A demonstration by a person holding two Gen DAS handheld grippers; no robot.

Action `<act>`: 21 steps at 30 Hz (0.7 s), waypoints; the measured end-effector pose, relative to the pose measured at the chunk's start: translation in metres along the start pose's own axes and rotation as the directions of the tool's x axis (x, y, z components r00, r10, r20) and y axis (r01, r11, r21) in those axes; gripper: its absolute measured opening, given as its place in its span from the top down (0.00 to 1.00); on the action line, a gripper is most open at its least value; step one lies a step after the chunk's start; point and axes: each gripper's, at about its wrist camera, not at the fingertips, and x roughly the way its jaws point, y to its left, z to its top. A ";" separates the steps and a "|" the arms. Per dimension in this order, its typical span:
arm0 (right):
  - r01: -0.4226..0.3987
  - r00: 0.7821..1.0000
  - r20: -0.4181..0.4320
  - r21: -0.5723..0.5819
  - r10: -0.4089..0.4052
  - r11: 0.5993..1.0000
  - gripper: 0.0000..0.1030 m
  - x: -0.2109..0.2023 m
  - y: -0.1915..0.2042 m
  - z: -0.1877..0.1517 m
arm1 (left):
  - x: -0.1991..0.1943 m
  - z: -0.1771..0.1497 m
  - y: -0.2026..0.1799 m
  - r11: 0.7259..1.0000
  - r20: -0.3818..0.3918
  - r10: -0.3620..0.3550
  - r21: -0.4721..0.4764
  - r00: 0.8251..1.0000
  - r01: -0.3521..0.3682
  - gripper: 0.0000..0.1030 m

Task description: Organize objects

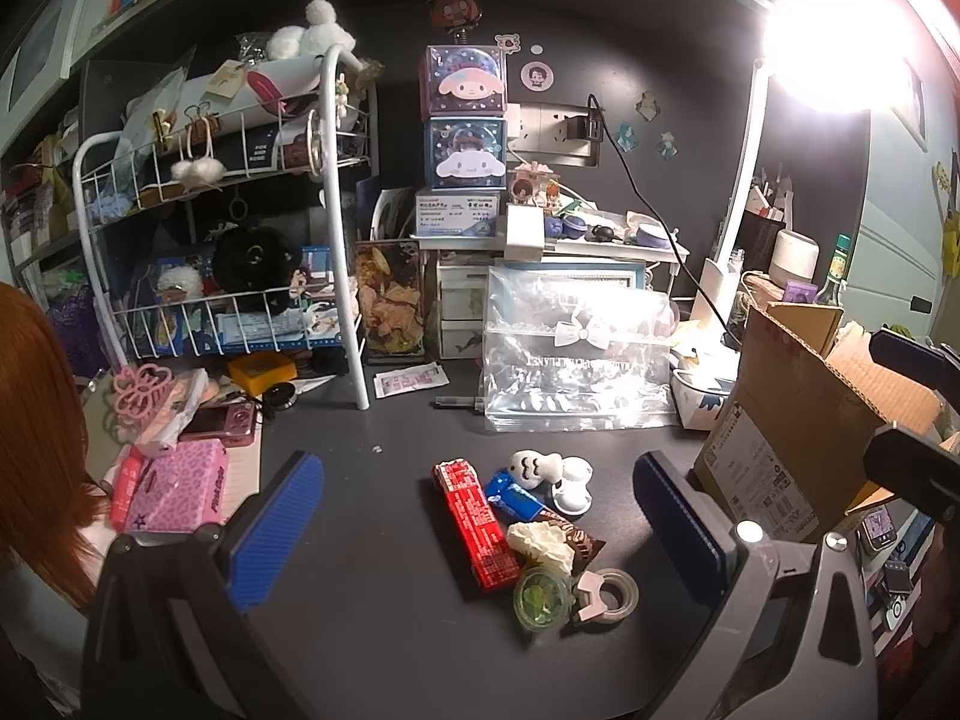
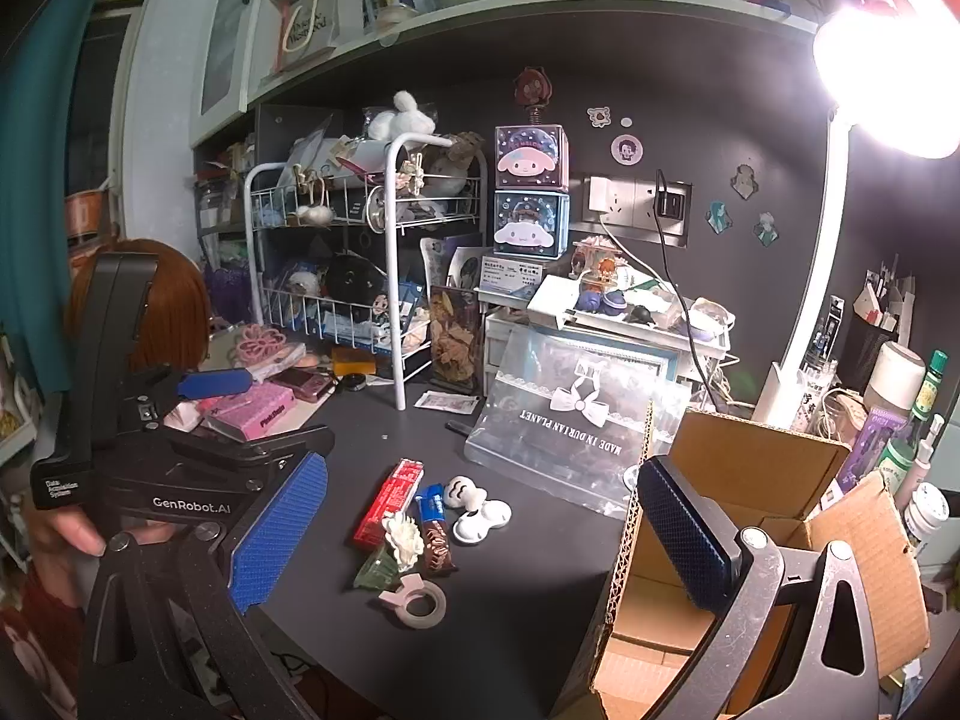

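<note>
A small pile lies on the dark desk [image 1: 372, 600]: a red pack [image 1: 477, 531], a blue packet [image 1: 516, 501], a brown wrapper [image 1: 576, 534], a white flower clip [image 1: 540, 543], a green jelly cup [image 1: 542, 597], a tape roll [image 1: 606, 597] and a white earbud case [image 1: 549, 471]. My left gripper [image 1: 480, 534] is open and empty, with the pile between its fingers. My right gripper [image 2: 480, 540] is open and empty, its right finger [image 2: 684, 534] over an open cardboard box [image 2: 750, 480]. The pile also shows in the right wrist view [image 2: 414, 528].
A white wire rack [image 1: 240, 228] full of toys stands at the back left. A pink box [image 1: 180, 486] and a pink camera [image 1: 219, 420] lie left. A clear pouch [image 1: 579, 348] leans at the back. A desk lamp [image 1: 840, 42] glares at the right. The left gripper's body [image 2: 180, 480] shows in the right wrist view.
</note>
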 end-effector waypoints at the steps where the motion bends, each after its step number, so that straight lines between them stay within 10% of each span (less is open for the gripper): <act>1: 0.001 1.000 0.000 0.000 -0.001 1.000 0.00 0.000 0.001 0.000 | 0.000 0.000 0.000 1.000 -0.001 -0.001 -0.001 1.000 0.001 0.00; 21: 0.002 1.000 -0.006 -0.005 -0.002 1.000 0.00 0.003 0.003 0.000 | 0.003 -0.001 0.006 1.000 -0.006 -0.003 -0.007 1.000 0.003 0.00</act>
